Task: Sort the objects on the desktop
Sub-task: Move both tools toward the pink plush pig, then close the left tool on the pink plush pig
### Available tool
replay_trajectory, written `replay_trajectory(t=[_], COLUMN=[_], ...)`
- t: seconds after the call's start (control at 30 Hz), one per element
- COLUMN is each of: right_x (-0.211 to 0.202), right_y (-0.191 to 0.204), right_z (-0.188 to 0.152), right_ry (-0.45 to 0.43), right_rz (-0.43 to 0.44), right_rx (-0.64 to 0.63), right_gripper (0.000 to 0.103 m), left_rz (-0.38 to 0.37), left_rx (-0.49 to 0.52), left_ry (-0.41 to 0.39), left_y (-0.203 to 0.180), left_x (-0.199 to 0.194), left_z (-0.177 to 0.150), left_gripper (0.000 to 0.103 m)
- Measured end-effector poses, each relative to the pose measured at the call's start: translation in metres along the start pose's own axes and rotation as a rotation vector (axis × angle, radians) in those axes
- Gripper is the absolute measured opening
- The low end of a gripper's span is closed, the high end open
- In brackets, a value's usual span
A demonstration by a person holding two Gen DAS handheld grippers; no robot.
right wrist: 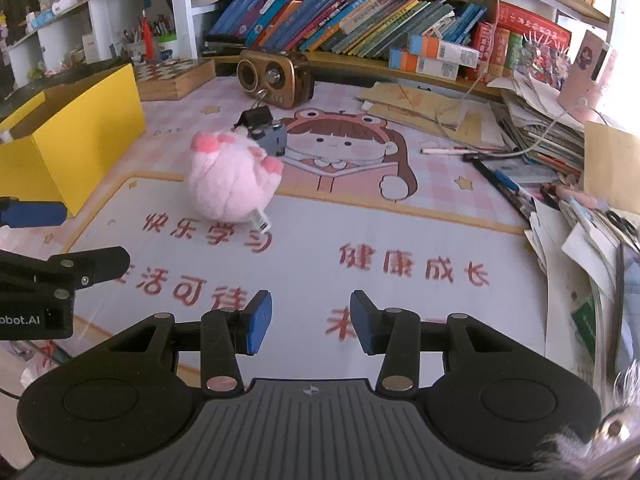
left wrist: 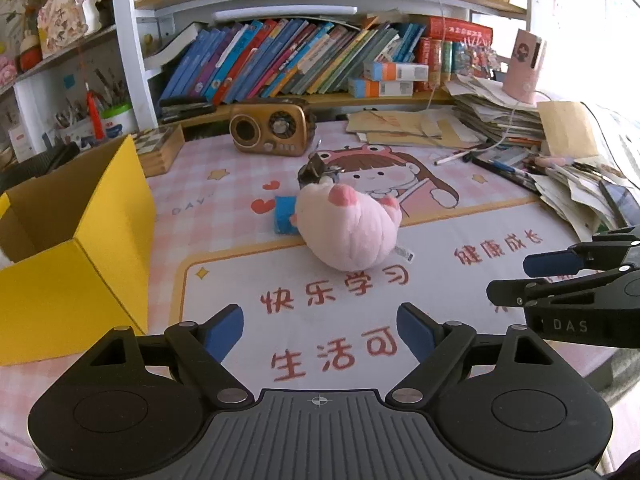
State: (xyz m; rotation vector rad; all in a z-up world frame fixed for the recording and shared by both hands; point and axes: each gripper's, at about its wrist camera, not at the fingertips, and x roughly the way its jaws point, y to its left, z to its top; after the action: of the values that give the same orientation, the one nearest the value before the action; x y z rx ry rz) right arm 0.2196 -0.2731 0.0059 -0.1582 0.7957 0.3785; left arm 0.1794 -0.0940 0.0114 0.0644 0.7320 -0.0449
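Left-wrist view. The left claw (left wrist: 320, 334) stands wide open at 6 o'clock, its blue pads (left wrist: 224, 332) well apart and nothing between them; only the printed mat (left wrist: 460, 288) of the worktop shows in the gap. A pink plush toy (left wrist: 352, 228) lies on the mat near centre, toward 12 o'clock of the claw. A small blue block (left wrist: 285, 214) touches the toy at its 9 o'clock side, and a black binder clip (left wrist: 314, 172) sits just beyond the toy at its 11 o'clock. An open yellow box (left wrist: 80, 248) stands at 9 o'clock of the frame. A brown retro radio (left wrist: 270, 130) rests farther back at 12 o'clock, below a row of books (left wrist: 296, 60). The right claw (left wrist: 560, 280) enters at 3 o'clock.

Right-wrist view. The right claw (right wrist: 311, 322) is partly open and empty, its pads apart over bare mat. The plush toy (right wrist: 232, 176) lies at 11 o'clock of this claw, well apart from it, with the binder clip (right wrist: 256, 118) behind it and a small grey object (right wrist: 272, 138) touching the toy's far side. The yellow box (right wrist: 76, 136) is at 10 o'clock, and a heap of papers and pens (right wrist: 560, 168) at 2 to 3 o'clock.
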Motion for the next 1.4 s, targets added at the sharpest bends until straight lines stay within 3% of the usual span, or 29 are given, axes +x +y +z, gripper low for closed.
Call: replay_trajectory(t=[0.67,1.03,1.07,1.13,1.27,1.4], right_x=[0.036,0.049,0.05,0.051,0.053,0.055], right_y=[-0.043,-0.057,-0.058,-0.058,-0.057,-0.054], right_z=[0.04,0.048,0.048,0.049,0.049,0.051], right_ry=[-0.025,-0.014,-0.013,-0.01,-0.004,-0.002], right_rz=[0.057,0.061,0.061,0.061,0.067,0.081], right_rx=[-0.01,0.014,0.014,0.014,0.016,0.011], right_gripper=[0.041,0.041,0.041,0.041,0.041,0.041], left_rz=[0.037,0.028,0.026,0.004,-0.016,-0.045], left_rx=[-0.031,-0.074,-0.074,-0.067,-0.068,-0.092], left_ry=[0.014,0.079,0.077,0.071,0.073,0.055], left_y=[-0.025,-0.024,-0.024,-0.024,-0.024,-0.015], left_x=[0.066,0.104,0.104,0.105,0.1,0.082], left_z=[0.051,0.054,0.054,0.054,0.054,0.054], left_gripper=[0.087,0.086,0.085,0.072,0.057,0.052])
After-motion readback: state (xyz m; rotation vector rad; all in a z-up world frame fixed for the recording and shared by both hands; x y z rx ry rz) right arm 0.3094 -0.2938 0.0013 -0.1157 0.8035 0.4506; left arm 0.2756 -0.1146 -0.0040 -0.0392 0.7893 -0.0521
